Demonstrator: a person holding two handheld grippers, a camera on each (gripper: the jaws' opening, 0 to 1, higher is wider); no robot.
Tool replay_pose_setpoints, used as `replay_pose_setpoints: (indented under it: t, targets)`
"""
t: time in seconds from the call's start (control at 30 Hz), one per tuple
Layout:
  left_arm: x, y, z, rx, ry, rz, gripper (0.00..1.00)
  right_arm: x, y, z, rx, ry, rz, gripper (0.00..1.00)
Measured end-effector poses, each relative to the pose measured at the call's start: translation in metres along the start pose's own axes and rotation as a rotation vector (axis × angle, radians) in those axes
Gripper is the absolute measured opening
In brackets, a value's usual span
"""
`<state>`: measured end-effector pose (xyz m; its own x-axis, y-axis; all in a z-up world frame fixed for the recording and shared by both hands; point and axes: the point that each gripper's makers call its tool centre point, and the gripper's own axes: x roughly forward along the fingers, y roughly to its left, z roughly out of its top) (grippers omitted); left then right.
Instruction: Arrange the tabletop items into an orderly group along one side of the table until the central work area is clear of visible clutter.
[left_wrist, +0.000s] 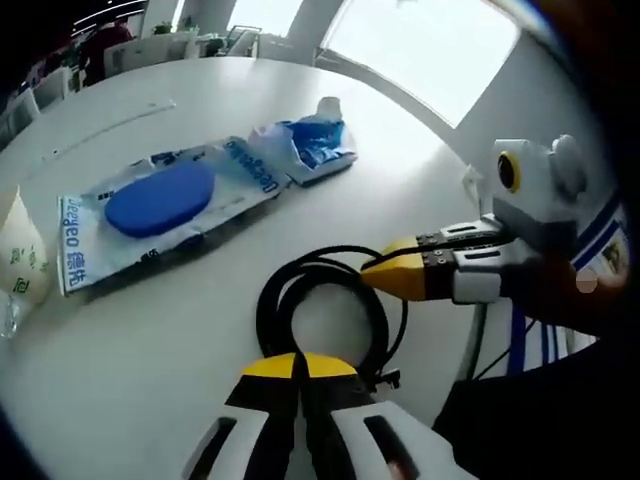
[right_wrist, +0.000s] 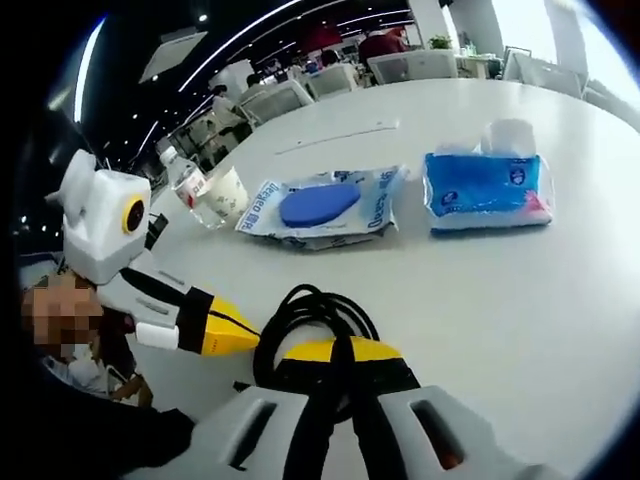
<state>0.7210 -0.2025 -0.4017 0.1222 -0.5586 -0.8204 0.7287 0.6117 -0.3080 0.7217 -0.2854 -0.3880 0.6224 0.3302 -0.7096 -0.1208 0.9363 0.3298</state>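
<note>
A black cable coil (left_wrist: 322, 300) (right_wrist: 312, 318) lies on the white round table (left_wrist: 200, 330) (right_wrist: 520, 300), near its edge. My left gripper (left_wrist: 300, 366) has its yellow-tipped jaws shut on the near side of the coil; it enters the right gripper view from the left (right_wrist: 240, 335). My right gripper (right_wrist: 340, 350) is shut on the coil's other side, and it comes in from the right (left_wrist: 378, 272) in the left gripper view. A flat wipes pack with a blue lid (left_wrist: 160, 205) (right_wrist: 320, 207) and a blue tissue pack (left_wrist: 310, 148) (right_wrist: 487, 187) lie beyond.
A paper cup (left_wrist: 20, 262) (right_wrist: 230, 193) and a clear water bottle (right_wrist: 185, 185) stand at the table's side past the wipes. A thin white strip (left_wrist: 110, 125) (right_wrist: 335, 138) lies farther out. Chairs (right_wrist: 410, 65) ring the far edge. A person's sleeve (left_wrist: 560, 330) is close by.
</note>
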Motion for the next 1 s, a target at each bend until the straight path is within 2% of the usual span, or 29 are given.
replay_pose_setpoints:
  t: [0.2, 0.23, 0.3, 0.4, 0.5, 0.6, 1.0]
  targets:
    - [-0.006, 0.005, 0.007, -0.028, -0.051, 0.030, 0.00, -0.001, 0.003, -0.001, 0.009, 0.001, 0.009, 0.00]
    - [-0.005, 0.006, 0.008, -0.024, -0.051, 0.032, 0.01, -0.002, 0.002, -0.001, 0.010, 0.000, 0.008, 0.00]
    - [-0.004, 0.007, 0.008, -0.025, -0.048, 0.037, 0.11, -0.002, 0.002, -0.001, 0.009, 0.000, 0.006, 0.00]
    - [0.000, 0.006, 0.006, -0.023, -0.038, 0.035, 0.13, -0.001, 0.000, -0.002, 0.014, 0.000, 0.005, 0.00]
    - [0.006, 0.009, 0.003, -0.001, -0.013, 0.063, 0.18, -0.001, 0.001, -0.003, 0.013, -0.001, 0.005, 0.00]
    - [0.011, 0.008, -0.001, 0.000, 0.004, 0.057, 0.15, -0.001, 0.000, -0.003, 0.013, 0.000, 0.005, 0.00]
    - [0.008, 0.009, 0.001, 0.011, 0.007, 0.054, 0.07, -0.001, 0.001, -0.005, 0.031, -0.002, 0.012, 0.00]
